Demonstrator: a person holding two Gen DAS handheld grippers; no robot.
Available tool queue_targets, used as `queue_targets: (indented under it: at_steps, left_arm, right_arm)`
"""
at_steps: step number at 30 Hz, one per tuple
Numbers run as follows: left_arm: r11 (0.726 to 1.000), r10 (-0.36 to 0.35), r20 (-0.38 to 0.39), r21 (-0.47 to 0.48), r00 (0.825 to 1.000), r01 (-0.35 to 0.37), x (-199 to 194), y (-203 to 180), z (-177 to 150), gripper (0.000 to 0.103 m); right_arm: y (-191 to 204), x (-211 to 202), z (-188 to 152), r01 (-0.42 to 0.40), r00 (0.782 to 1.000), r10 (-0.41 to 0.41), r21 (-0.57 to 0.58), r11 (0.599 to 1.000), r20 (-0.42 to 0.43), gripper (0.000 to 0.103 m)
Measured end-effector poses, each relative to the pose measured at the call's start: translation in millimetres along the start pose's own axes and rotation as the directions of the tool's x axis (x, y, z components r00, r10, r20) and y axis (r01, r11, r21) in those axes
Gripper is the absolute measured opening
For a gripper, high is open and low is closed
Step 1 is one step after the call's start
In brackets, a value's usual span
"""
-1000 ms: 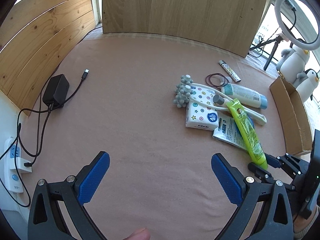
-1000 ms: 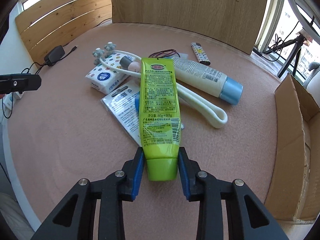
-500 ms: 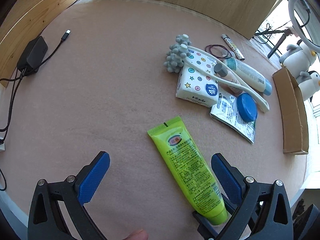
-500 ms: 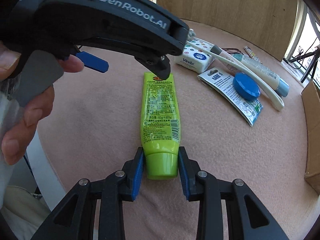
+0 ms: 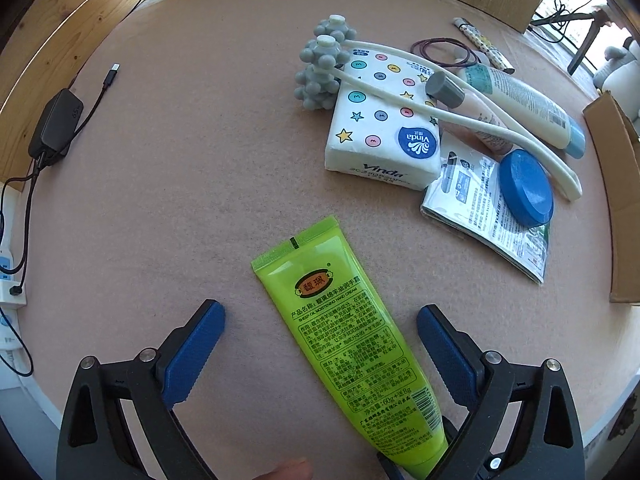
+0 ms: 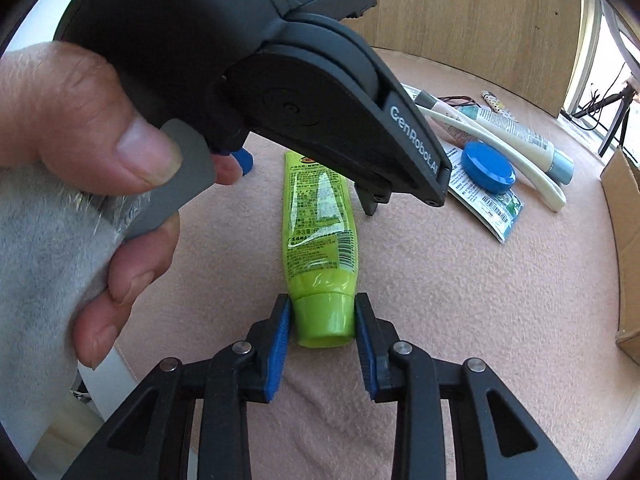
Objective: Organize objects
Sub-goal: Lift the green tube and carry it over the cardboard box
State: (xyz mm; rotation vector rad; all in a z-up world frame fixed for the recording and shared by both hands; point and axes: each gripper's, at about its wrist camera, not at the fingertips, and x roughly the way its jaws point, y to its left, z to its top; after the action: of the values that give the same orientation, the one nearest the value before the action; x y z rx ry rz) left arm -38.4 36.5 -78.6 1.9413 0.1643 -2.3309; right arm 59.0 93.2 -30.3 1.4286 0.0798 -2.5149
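Early stage. Right gripper clamps the green tube by its cap, centre frame, lying on the table. Left gripper straddles it — jaws wide, closing, not touching. Pile at upper right — tissue pack, blue lid — unsorted; cardboard box at right edge.

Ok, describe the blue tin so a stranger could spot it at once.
Start at the cardboard box on the right edge of the table. Just left of it a printed packet lies flat, and the blue tin sits on it. It is the only round, solid-blue thing in the pile.
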Motion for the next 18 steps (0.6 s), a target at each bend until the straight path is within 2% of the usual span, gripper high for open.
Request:
queue_targets:
  at_steps: [1,4,9,18]
  left_arm:
    - [1.000,-0.001,0.008,-0.001,1.000,0.001,-1.9,-1.9,-0.5,0.090]
    - [1.000,-0.007,0.022,-0.002,1.000,0.007,-10.5,-7.6,-0.4,0.061]
    - [0.995,-0.075,0.011,-0.061,0.997,0.075,-13.3,1.4,1.4,0.057]
    - [0.987,-0.126,0.036,-0.093,0.991,0.129,-22.7,14.3,-2.8,0.055]
  right_arm:
    - [0.0,-0.5,-0.2,-0.001,1.000,0.001,-0.002,1.000,0.004,0.028]
    - [-0.4,-2.7,-1.2,-0.003,1.000,0.003,-0.005,1.000,0.019,0.027]
    - [3.6,-10.2,-0.4,0.017,0.998,-0.015,-0.032,0.999,0.059,0.027]
    - [6.2,-22.4,3.6,-0.008,0.996,0.012,-0.048,0.999,0.094,0.026]
